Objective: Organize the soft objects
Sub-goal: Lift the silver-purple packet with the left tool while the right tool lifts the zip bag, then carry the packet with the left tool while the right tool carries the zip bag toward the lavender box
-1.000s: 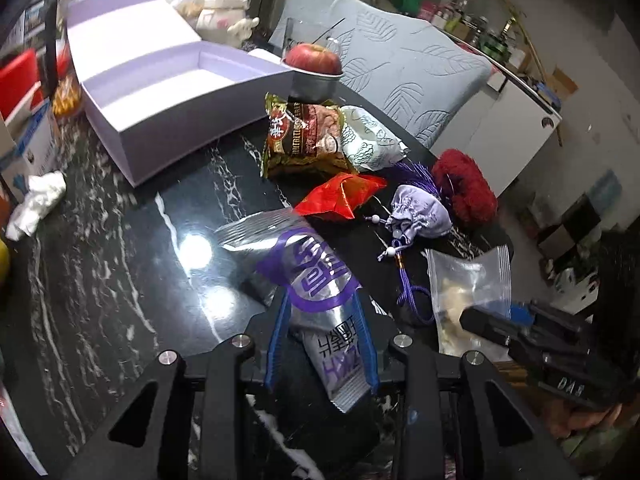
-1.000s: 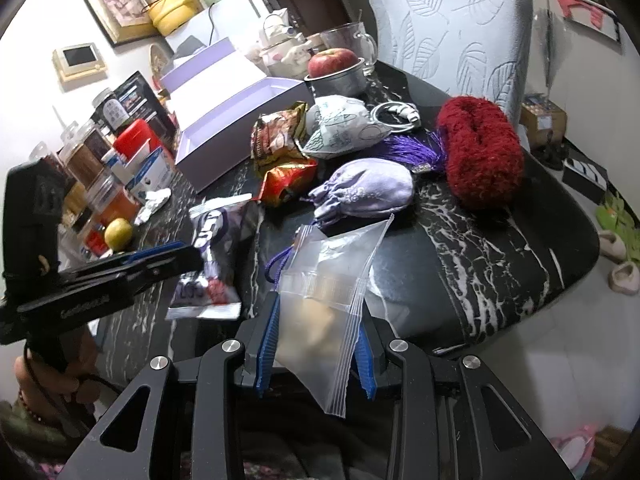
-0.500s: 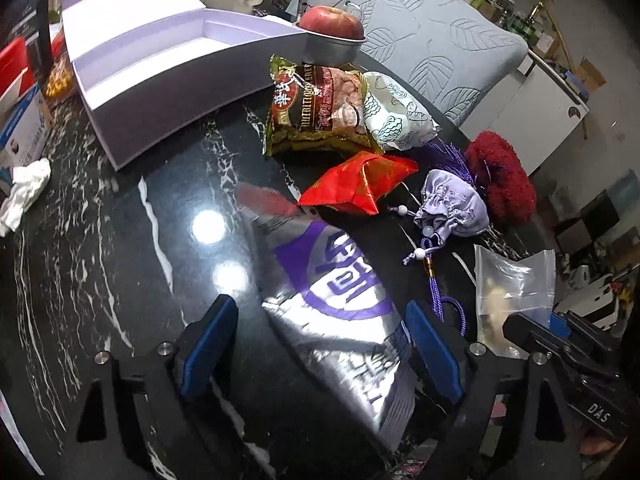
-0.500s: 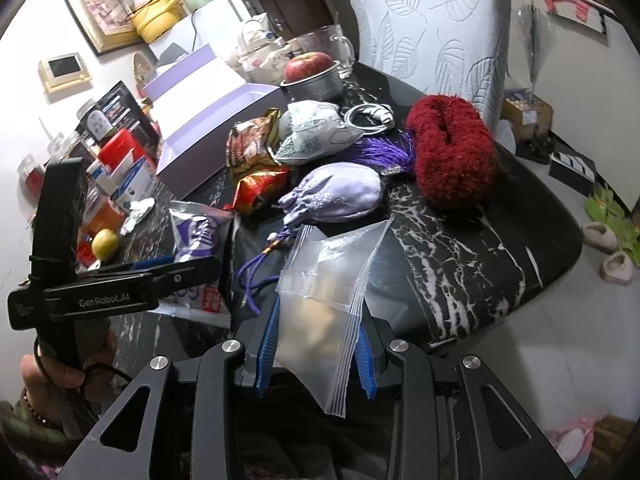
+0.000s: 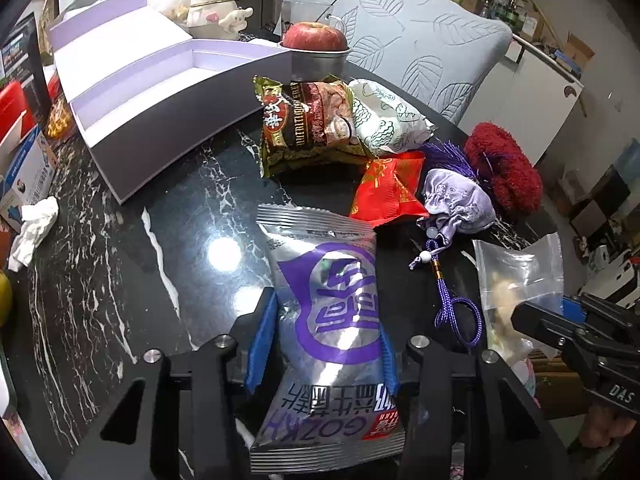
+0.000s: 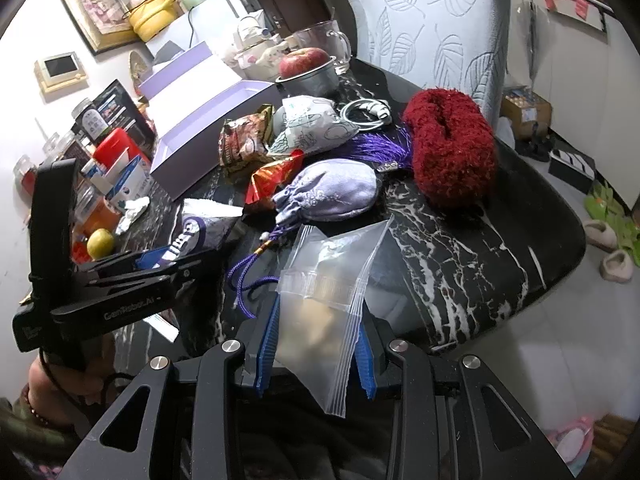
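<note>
We judge sorting barely begun: our left gripper [image 5: 322, 354] has its jaws clamped on the silver snack packet [image 5: 326, 308], our right gripper [image 6: 316, 354] on the zip bag [image 6: 326, 300], both at the bench's near edge, the lavender box [image 5: 160, 92] unfilled.

A red apple [image 5: 315, 36] sits in a metal bowl [image 5: 318, 65] at the far side of the black marble table [image 5: 120, 280], with a glass mug [image 6: 326, 42] just behind it. A coiled white cable [image 6: 366, 114] lies near the bowl, and a crumpled tissue [image 5: 34, 226] and a yellow fruit [image 6: 100, 243] rest by the table's left edge.
</note>
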Motion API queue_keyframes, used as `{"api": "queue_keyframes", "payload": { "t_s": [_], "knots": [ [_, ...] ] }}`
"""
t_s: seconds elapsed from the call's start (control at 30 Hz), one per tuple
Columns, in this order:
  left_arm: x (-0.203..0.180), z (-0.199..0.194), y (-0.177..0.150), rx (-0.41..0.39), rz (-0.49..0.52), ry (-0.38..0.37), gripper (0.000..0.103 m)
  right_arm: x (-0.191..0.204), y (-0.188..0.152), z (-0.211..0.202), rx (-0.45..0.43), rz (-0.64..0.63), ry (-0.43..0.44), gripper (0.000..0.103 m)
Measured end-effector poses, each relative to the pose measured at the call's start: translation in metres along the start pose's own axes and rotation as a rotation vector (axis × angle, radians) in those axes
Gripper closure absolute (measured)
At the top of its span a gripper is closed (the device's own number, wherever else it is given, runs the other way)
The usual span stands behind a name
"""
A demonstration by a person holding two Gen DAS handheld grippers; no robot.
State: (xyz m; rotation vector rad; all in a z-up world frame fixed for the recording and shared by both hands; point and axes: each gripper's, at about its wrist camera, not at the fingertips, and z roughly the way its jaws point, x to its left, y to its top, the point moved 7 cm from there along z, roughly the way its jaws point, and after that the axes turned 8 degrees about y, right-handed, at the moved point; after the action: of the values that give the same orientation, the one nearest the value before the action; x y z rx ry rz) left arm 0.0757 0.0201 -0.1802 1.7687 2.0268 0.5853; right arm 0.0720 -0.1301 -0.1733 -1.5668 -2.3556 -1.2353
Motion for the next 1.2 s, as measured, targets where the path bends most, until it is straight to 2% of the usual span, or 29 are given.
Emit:
{"api": "queue_keyframes", "payload": {
  "t_s": [0.27,0.4,0.6,1.03,1.2],
  "knots": [
    [0.017,-0.021,-0.013,-0.003,-0.024,-0.026,0.062,0.014,0.0,0.004,0.007,-0.028,0.047,0.07],
    [0.026,-0.038,-0.009,-0.048,-0.045,-0.023,0.062,0.025,0.002,0.007,0.009,-0.047,0.086,0.07],
    [0.046,-0.069,0.0,-0.121,-0.076,-0.004,0.062,0.04,0.014,0.008,-0.001,-0.104,0.097,0.07],
    [0.085,-0.11,0.041,-0.269,-0.114,0.043,0.062,0.105,0.065,0.006,-0.056,-0.305,0.15,0.07],
    [0.101,-0.124,0.059,-0.323,-0.134,0.052,0.062,0.124,0.084,0.007,-0.077,-0.34,0.189,0.07]
  ]
}}
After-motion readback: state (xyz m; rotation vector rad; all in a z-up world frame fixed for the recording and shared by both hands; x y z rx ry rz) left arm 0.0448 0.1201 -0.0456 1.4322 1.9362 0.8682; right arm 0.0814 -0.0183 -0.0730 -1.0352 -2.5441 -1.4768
